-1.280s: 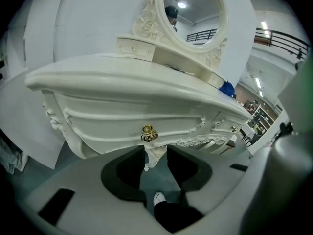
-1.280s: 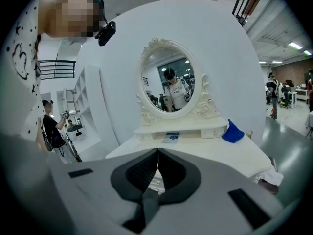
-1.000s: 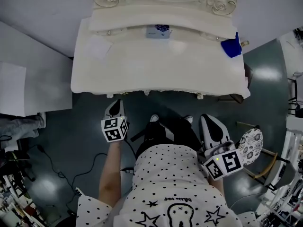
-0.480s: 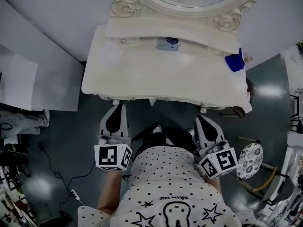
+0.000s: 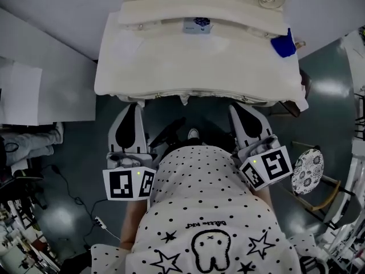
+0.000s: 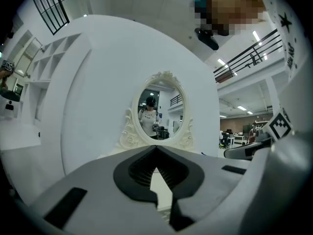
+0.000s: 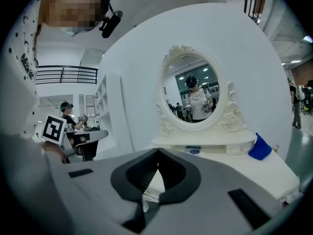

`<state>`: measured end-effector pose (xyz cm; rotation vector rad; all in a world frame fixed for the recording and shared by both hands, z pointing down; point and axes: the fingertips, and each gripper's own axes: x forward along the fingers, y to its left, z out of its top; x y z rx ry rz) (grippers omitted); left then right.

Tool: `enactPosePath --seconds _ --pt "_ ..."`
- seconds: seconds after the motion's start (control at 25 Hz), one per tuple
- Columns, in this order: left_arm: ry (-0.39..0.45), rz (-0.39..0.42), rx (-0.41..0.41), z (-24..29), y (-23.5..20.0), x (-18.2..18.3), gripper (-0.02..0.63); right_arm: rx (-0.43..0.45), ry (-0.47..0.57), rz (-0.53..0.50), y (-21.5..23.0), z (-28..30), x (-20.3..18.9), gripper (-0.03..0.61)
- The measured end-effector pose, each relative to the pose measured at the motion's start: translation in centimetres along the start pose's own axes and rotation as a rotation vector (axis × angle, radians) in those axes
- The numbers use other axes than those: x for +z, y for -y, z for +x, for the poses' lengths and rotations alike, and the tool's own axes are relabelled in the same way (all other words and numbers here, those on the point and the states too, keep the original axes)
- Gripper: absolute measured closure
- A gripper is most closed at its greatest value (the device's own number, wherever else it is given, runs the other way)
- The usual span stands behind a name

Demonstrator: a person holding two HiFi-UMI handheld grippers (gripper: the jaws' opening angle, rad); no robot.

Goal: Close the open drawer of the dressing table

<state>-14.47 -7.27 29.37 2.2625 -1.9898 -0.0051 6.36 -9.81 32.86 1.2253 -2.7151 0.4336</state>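
The cream dressing table (image 5: 171, 67) fills the top of the head view; its scalloped front edge (image 5: 194, 95) shows small knobs, and no drawer front stands out from it here. My left gripper (image 5: 132, 106) is held level just before the table's front left, jaws shut with nothing between them. The right gripper (image 5: 235, 107) is at the front right, also shut and empty. In the left gripper view the closed tips (image 6: 155, 150) point at the oval mirror (image 6: 157, 106). The right gripper (image 7: 157, 152) also faces the mirror (image 7: 193, 94).
A blue cloth (image 5: 283, 44) lies at the table's back right, and a small box (image 5: 197, 25) sits under the mirror shelf. A patterned stool (image 5: 307, 171) stands at my right. White shelving (image 5: 20, 93) is at the left, with cables (image 5: 74, 204) on the dark floor.
The left gripper has come up from low beside my leg to the table's front edge. The right gripper has edged toward the table. Both stayed shut.
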Motion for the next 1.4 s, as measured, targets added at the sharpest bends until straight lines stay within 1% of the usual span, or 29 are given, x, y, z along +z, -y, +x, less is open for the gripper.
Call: enactPosePath --seconds 0.24,1.4 --pt "0.005 0.003 -0.021 0.8 1.0 0.3 0.601 0.000 0.005 -0.004 0.3 0.1 0.1 0.569" --pt "-0.007 -0.016 -0.024 2.3 0.7 0.3 0.601 -0.013 -0.026 -0.004 1.1 1.0 0.1 0.569"
